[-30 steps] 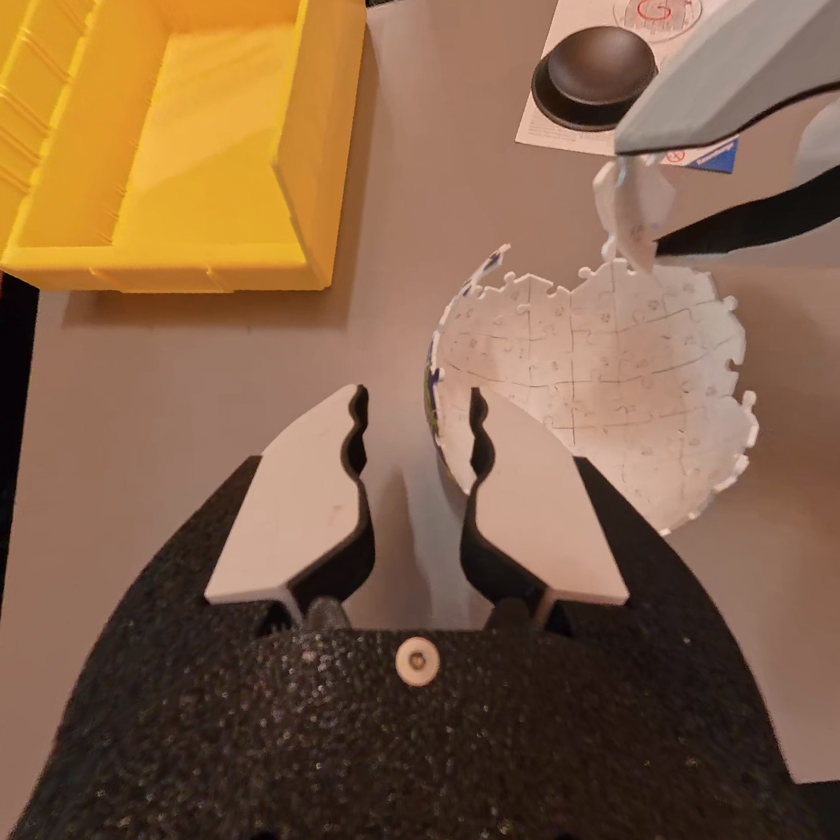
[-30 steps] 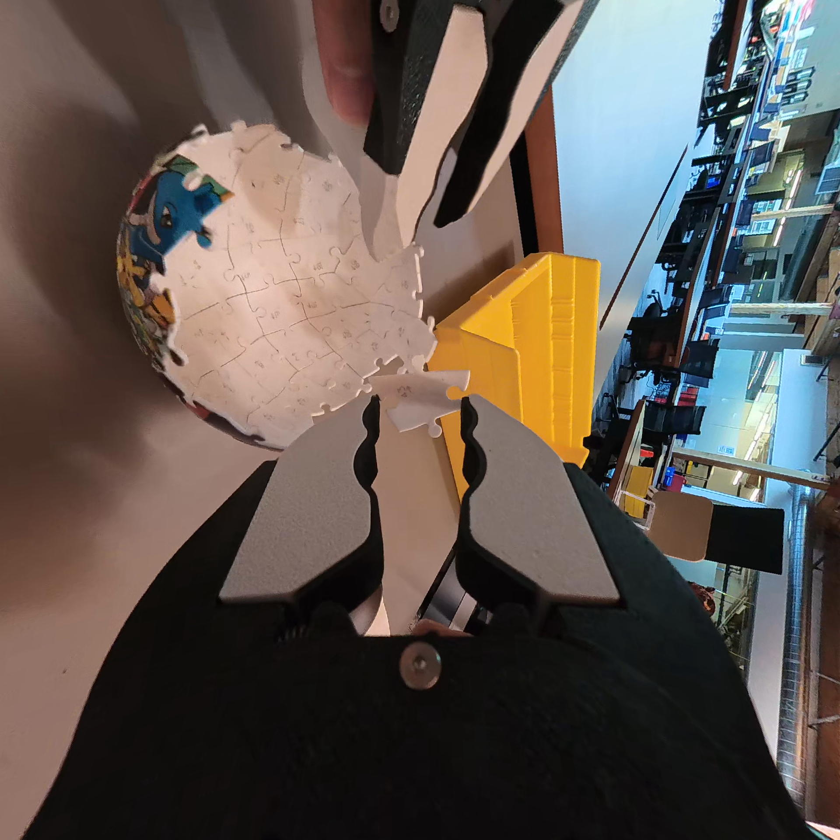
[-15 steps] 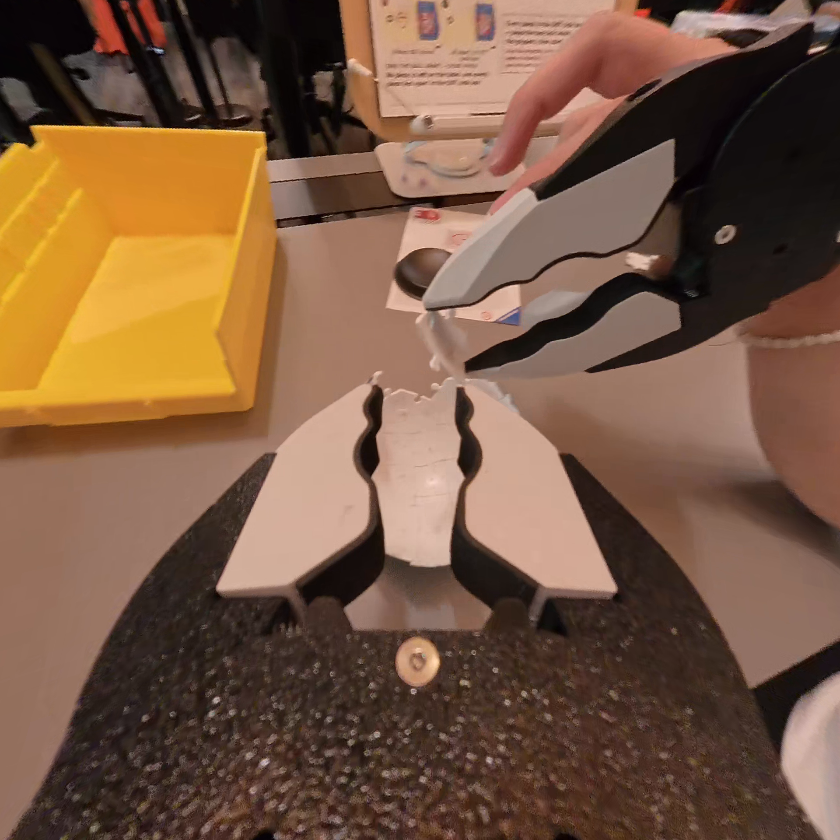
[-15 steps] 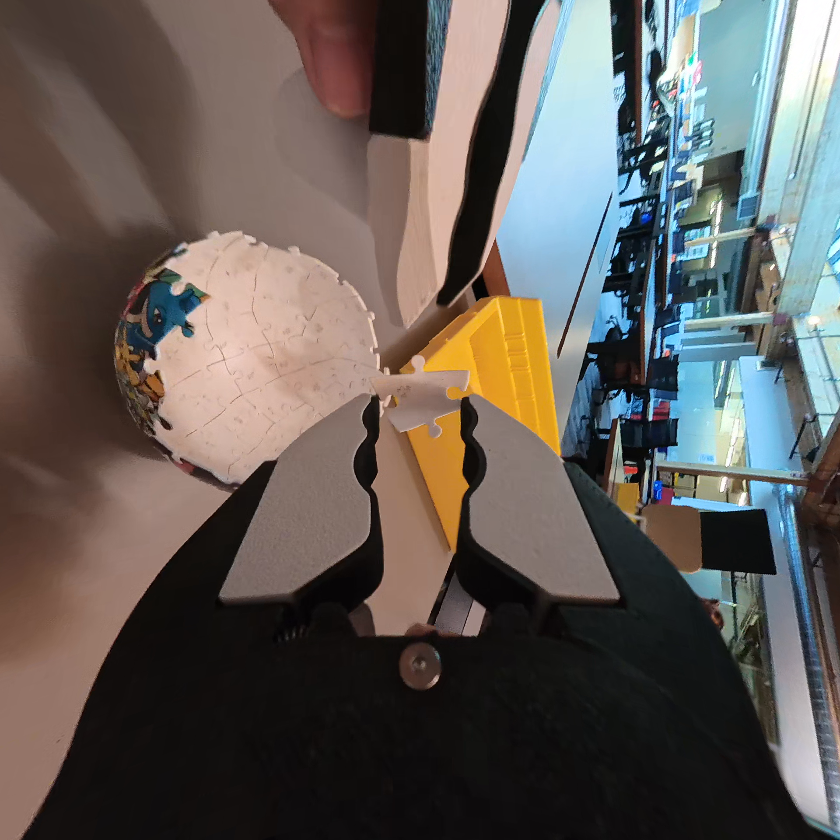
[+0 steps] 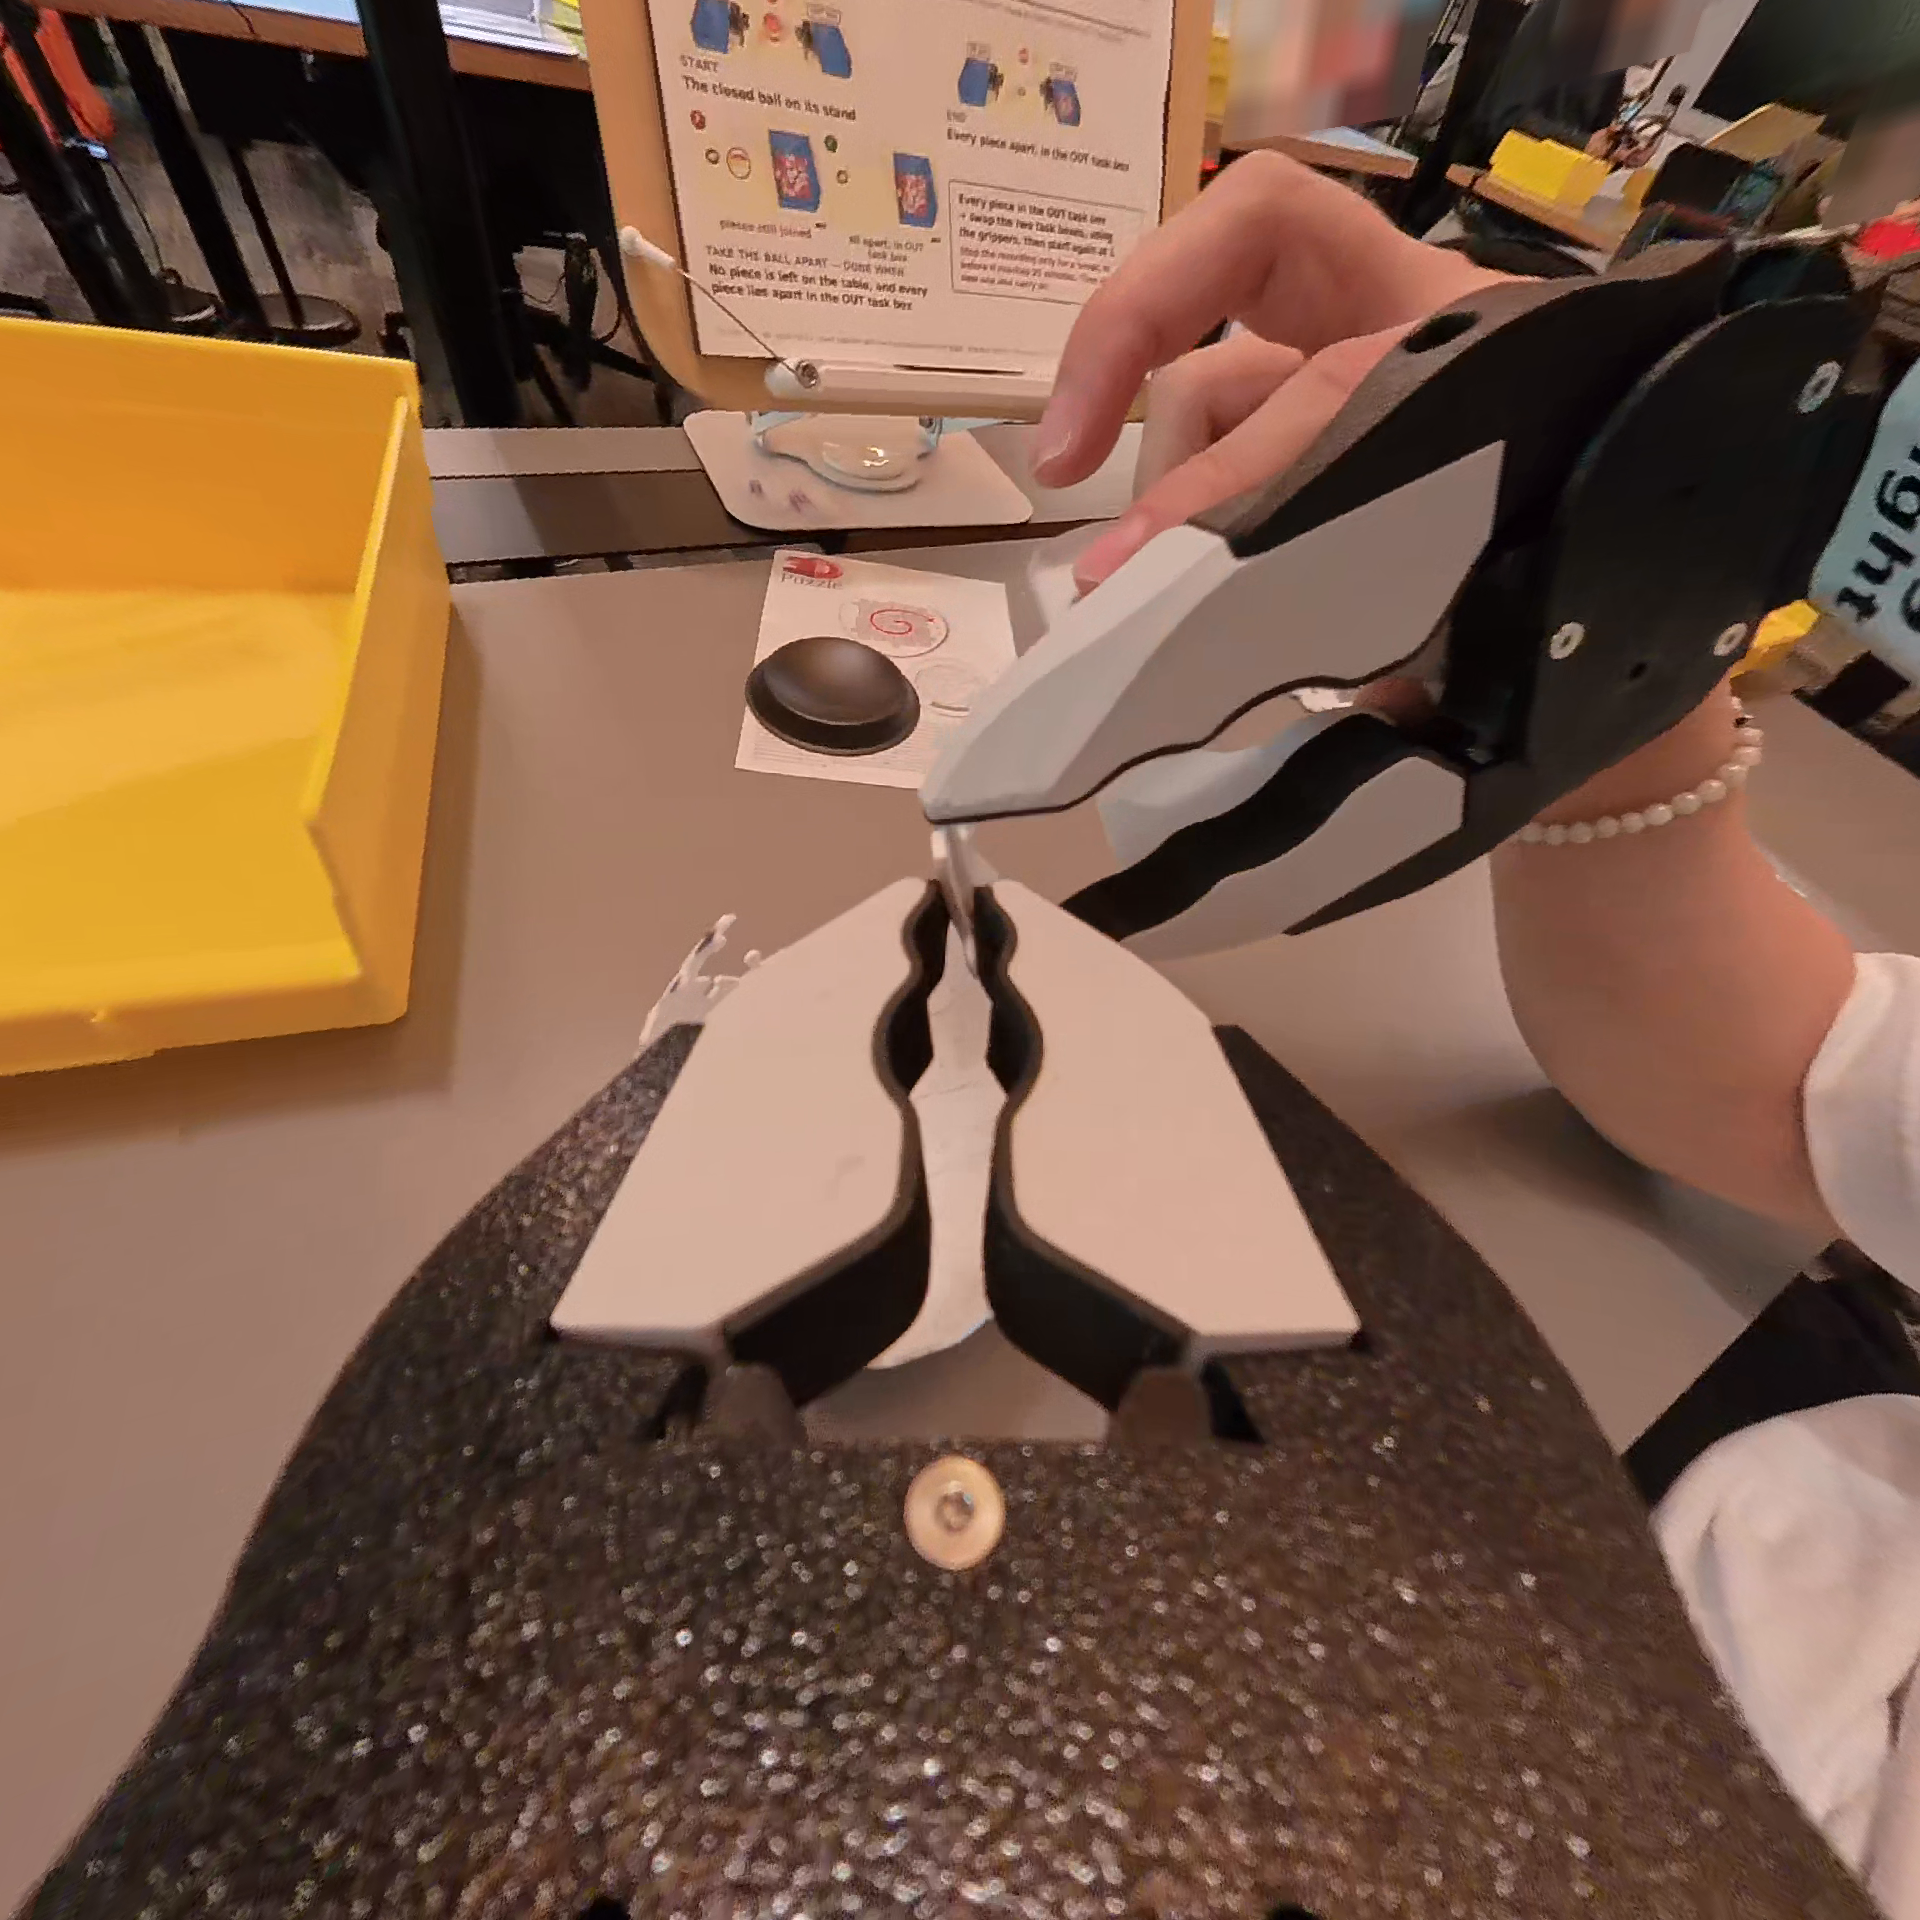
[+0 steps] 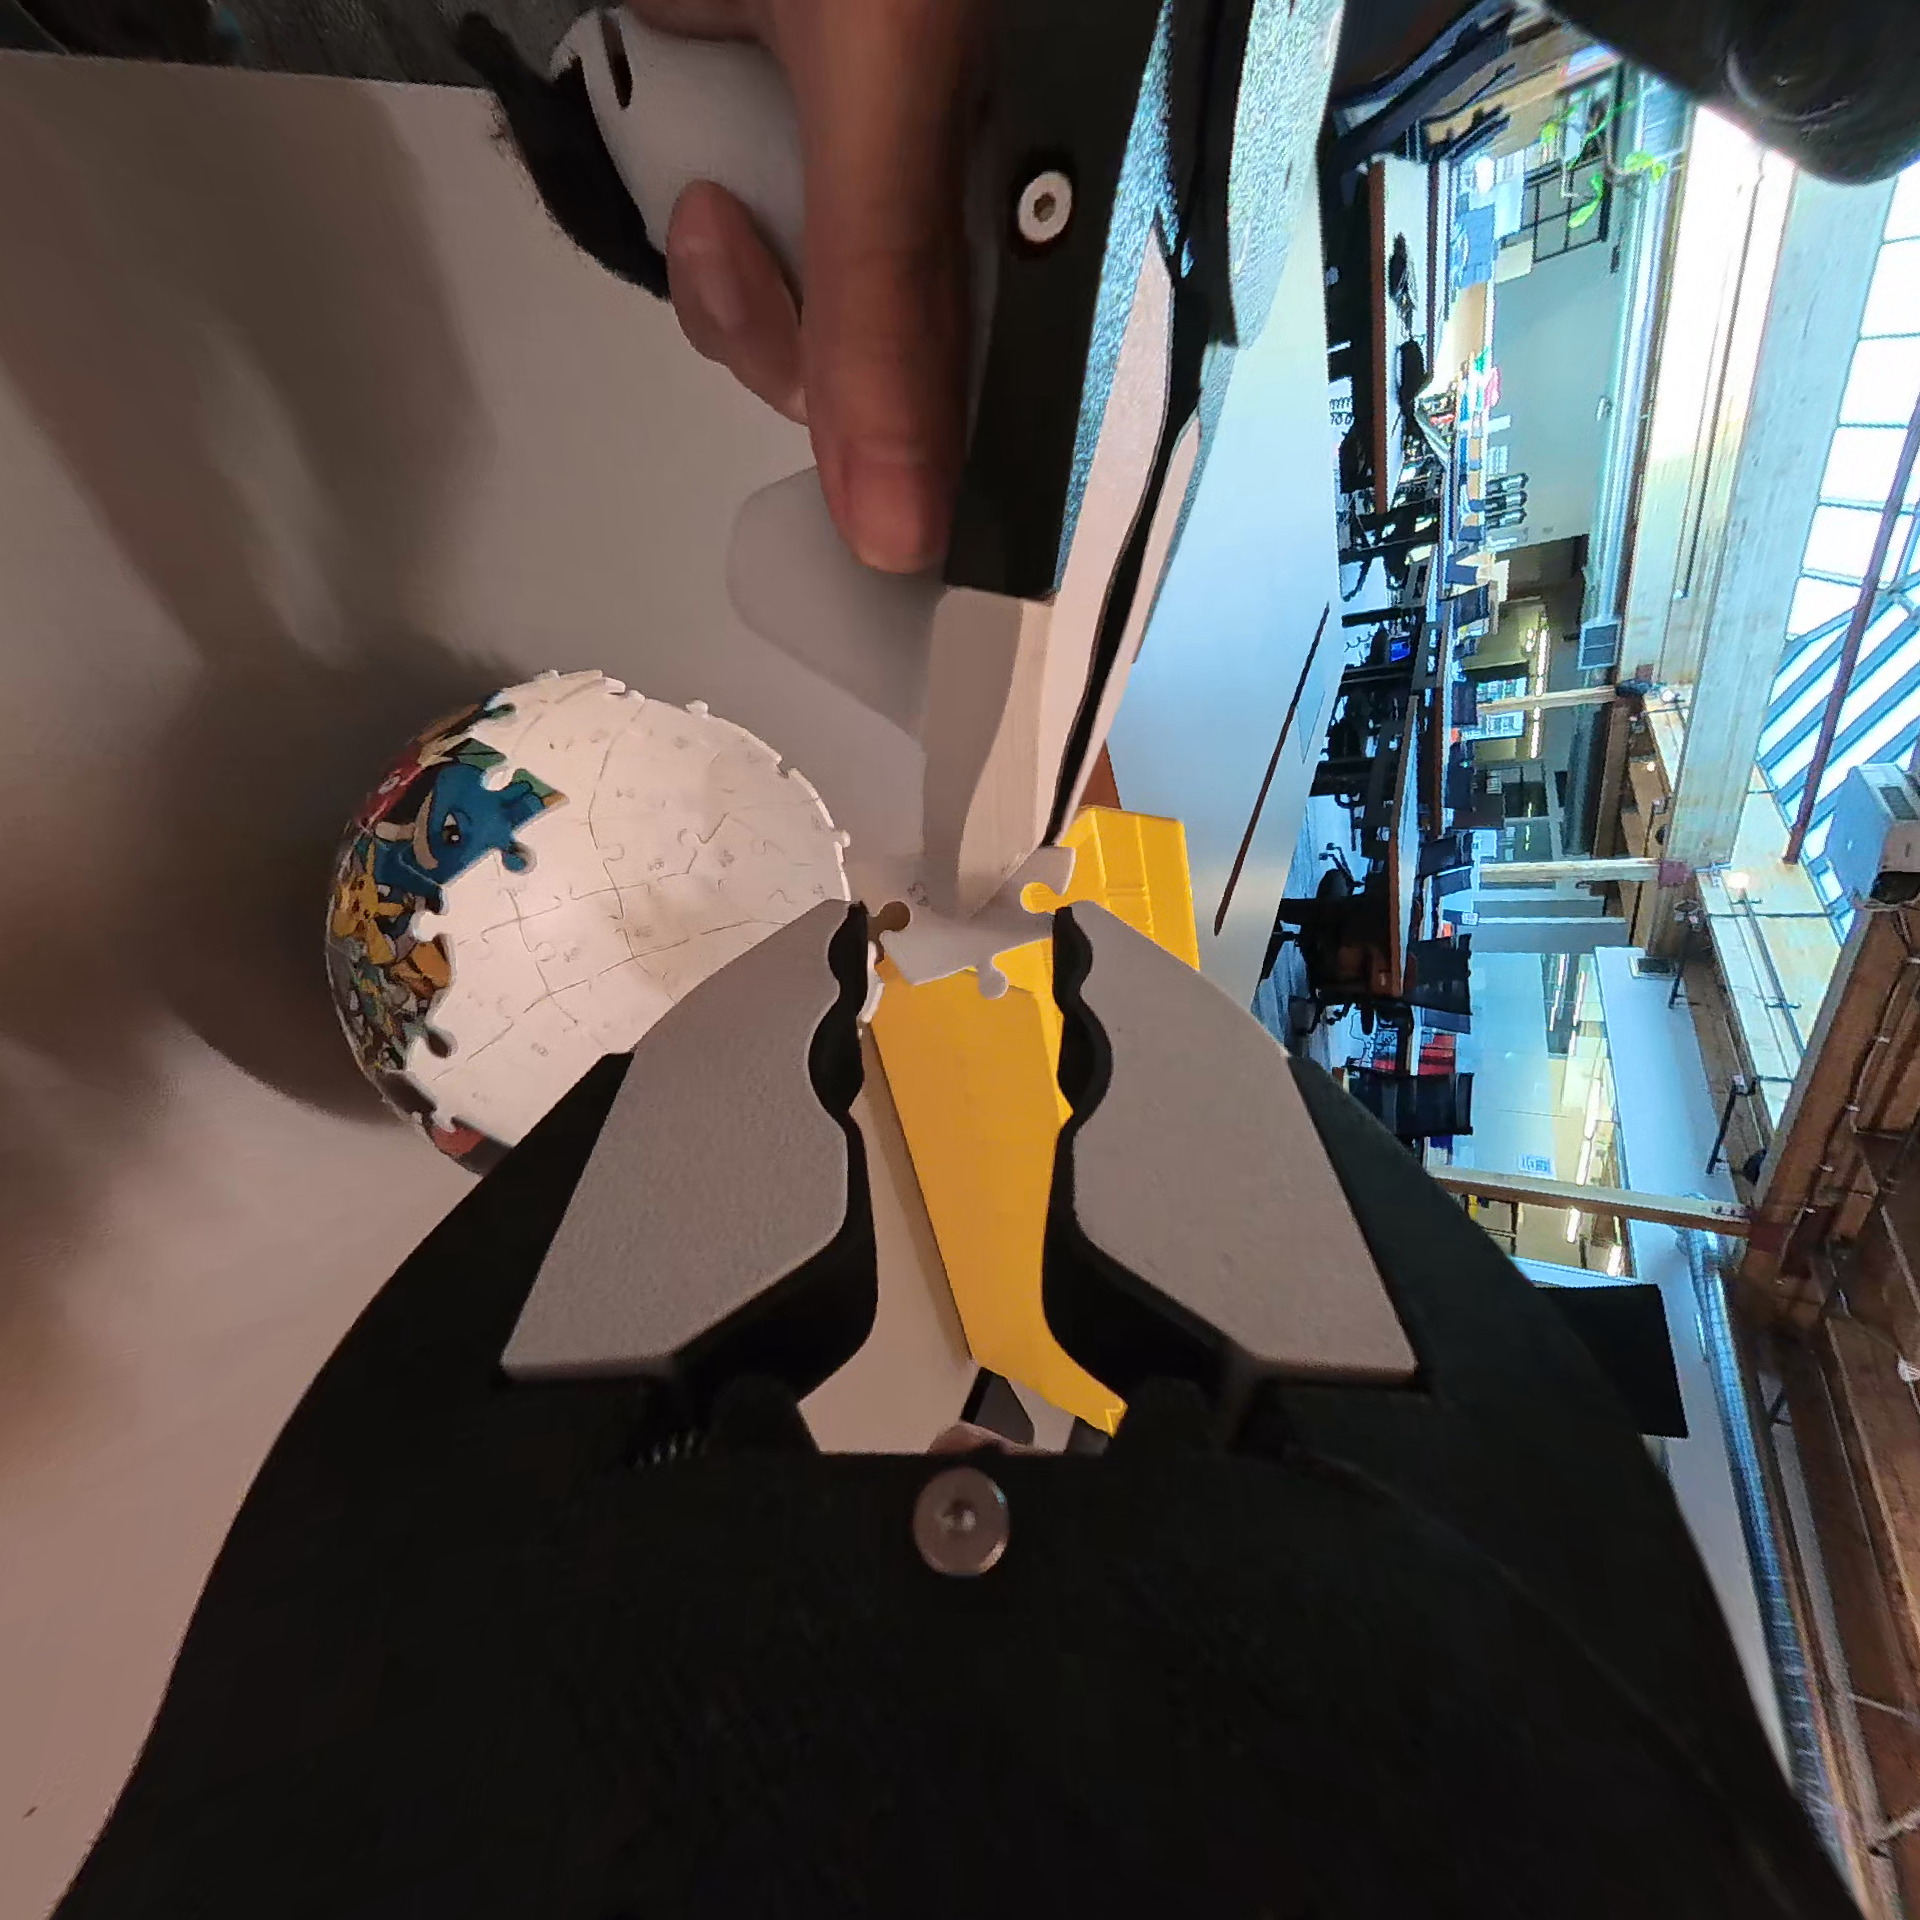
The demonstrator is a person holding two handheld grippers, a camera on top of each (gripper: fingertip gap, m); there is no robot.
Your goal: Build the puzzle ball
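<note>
A white puzzle piece (image 6: 951, 940) spans the gap between my right gripper's (image 6: 961, 935) fingertips, which are shut on its two sides. My left gripper (image 5: 961, 904) comes in from above in the right wrist view and is shut on the same piece (image 5: 954, 868), pinching its flat faces. The half-built puzzle ball (image 6: 623, 894), white inside and coloured outside, lies on the grey table just below both grippers. In the left wrist view only its rim (image 5: 694, 977) and a strip between my fingers show.
A yellow bin (image 5: 208, 727) stands at the left, also behind the piece in the right wrist view (image 6: 966, 1143). A black round stand (image 5: 831, 686) sits on a leaflet (image 5: 883, 613). An instruction board (image 5: 914, 177) stands behind the table. A hand (image 5: 1195, 343) holds the right gripper. Left and right tips are no more than a few centimetres apart.
My left gripper rose from beside the ball, tilted level, and closed on the piece held in the right gripper. The right gripper kept its hold and drew back slightly from the ball.
</note>
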